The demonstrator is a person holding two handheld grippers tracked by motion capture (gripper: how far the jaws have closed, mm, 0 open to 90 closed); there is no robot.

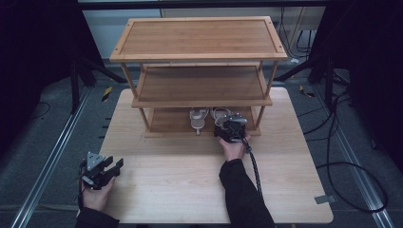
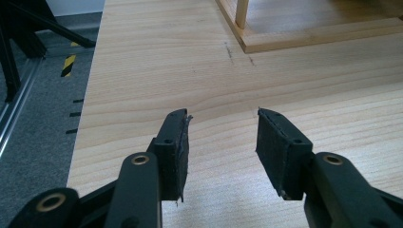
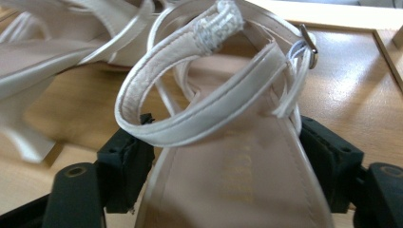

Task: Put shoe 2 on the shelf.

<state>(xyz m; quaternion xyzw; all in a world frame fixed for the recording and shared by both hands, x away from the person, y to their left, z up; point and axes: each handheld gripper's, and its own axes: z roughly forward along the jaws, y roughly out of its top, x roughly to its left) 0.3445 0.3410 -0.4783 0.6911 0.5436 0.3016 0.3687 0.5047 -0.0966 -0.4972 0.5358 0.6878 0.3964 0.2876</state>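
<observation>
A: Looking at the wooden rack (image 1: 199, 52) at the top middle of the high view, what sits on it?
B: Two pale sandals on the bottom shelf. One sandal (image 1: 198, 118) stands alone. The other sandal (image 3: 228, 142) sits between the right gripper (image 1: 230, 129) jaws, which press its sides.
A: And the left gripper (image 1: 100, 168)?
B: At the lower left, held over the light wood table (image 1: 190, 185), jaws wide apart with nothing in them. Grey floor (image 1: 52, 128) lies around.
</observation>
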